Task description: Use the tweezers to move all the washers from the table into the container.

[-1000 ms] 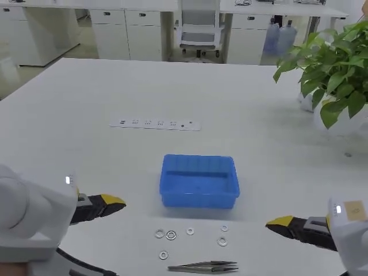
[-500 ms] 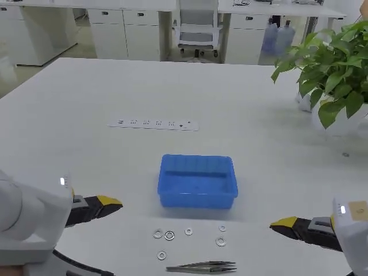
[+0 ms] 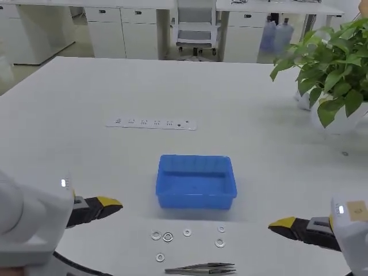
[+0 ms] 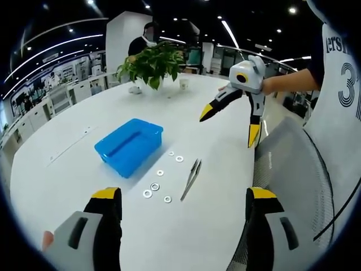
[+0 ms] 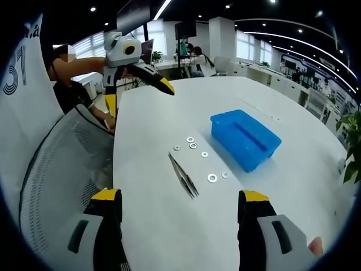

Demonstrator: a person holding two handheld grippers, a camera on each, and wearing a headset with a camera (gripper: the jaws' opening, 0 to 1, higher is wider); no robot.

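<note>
We hold the left gripper (image 4: 183,195) with its jaws spread wide and nothing between them; the right gripper (image 5: 179,196) is the same, wide open and empty. In the head view the left one sits at the near left of the table (image 3: 172,92) and the right one at the near right, both clear of the surface, with the work lying between them.

Six washers (image 3: 167,236) lie flat on the table in a loose scatter just in front of the container (image 3: 195,201); two of them sit side by side at the left of the group, nearly touching, one lies nearer us below that pair, and the rest are spread to the right. None is inside the container as far as we can tell. The tweezers (image 3: 201,268) lie flat on the table just nearer us than the washers, near the table's edge, untouched by either gripper.

The container is a blue open tray, upright; beyond it a power strip (image 3: 150,123) lies on the table, and a plant (image 3: 333,69) stands at the far right.
</note>
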